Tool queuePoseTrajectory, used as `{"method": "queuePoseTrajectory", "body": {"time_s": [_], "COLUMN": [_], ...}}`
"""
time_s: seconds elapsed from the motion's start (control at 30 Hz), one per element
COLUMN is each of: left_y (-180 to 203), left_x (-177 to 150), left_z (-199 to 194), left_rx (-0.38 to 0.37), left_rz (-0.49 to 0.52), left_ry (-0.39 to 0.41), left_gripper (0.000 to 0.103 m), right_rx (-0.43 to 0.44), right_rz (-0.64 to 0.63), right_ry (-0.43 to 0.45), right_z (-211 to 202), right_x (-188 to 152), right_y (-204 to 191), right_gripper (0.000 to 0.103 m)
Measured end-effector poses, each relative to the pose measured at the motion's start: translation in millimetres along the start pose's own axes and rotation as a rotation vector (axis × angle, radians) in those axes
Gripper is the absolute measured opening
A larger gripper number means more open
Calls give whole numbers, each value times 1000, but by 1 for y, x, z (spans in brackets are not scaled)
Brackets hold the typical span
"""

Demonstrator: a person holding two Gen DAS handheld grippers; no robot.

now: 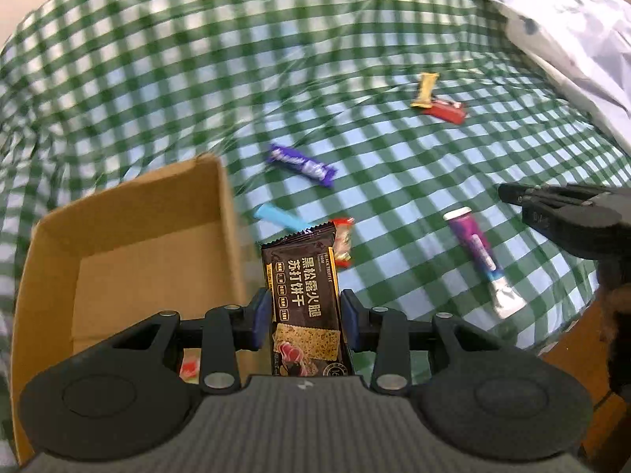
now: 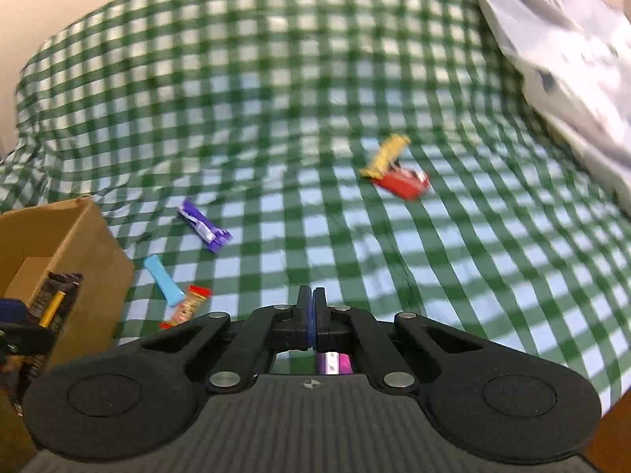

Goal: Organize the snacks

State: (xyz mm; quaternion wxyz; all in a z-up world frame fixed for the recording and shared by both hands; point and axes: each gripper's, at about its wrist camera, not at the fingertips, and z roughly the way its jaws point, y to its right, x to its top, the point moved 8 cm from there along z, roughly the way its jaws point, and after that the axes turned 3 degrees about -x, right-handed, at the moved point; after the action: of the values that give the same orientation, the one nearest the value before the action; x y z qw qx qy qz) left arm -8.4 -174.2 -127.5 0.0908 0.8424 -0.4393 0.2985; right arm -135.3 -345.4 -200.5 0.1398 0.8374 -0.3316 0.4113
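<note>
- Left gripper (image 1: 307,317): jaws clamped on a dark brown cracker packet (image 1: 301,276), held upright between the 2 blue pads just beside the right wall of the cardboard box (image 1: 226,213).
- Cardboard box: open-topped, at the left of the green-checked cloth (image 1: 197,59); a small red-and-white item shows on its floor beneath the left gripper, too hidden to identify.
- Right gripper (image 2: 311,311): jaws together with nothing between the pads; a purple and pink object shows under them, only partly visible.
- Loose snacks on the cloth: purple bar (image 1: 301,163), light blue stick (image 1: 282,218) and red-and-white candy (image 1: 343,246) near the box; purple tube (image 1: 479,254) with white ends toward the right gripper.
- Farther back: yellow bar (image 1: 424,88) touching a red bar (image 1: 445,110), well apart from the box.
- White crumpled fabric (image 1: 572,31): upper right corner, lying over the cloth's edge.
- Both views are motion-blurred.
</note>
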Motion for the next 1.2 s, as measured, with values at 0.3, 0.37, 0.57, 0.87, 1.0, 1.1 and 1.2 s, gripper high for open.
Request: {"method": "queuePoseTrajectory", "body": {"time_s": [0.3, 0.37, 0.57, 0.87, 1.0, 1.1, 1.2], "left_y": [-17, -18, -21, -72, -103, -124, -145], "left_x": [0, 0, 1, -19, -55, -82, -107], "left_z": [-2, -3, -9, -103, -143, -159, -171], "left_rx": [-28, -29, -37, 30, 93, 111, 131], "left_rz": [-65, -69, -88, -196, -255, -300, -339], "left_ry": [-9, -8, -11, 88, 101, 89, 81], "left_gripper": [42, 42, 42, 42, 42, 42, 42], "right_rx": [-111, -110, -101, 153, 317, 400, 436], "right_rz": [-5, -11, -10, 37, -31, -90, -149], "right_ry": [-214, -276, -272, -36, 4, -17, -44], "right_z": [63, 83, 76, -90, -157, -185, -200], "right_x": [-45, -58, -59, -3, -8, -14, -13], "right_y": [7, 9, 1, -73, -137, -184, -218], "right_gripper": [55, 51, 15, 15, 15, 15, 15]}}
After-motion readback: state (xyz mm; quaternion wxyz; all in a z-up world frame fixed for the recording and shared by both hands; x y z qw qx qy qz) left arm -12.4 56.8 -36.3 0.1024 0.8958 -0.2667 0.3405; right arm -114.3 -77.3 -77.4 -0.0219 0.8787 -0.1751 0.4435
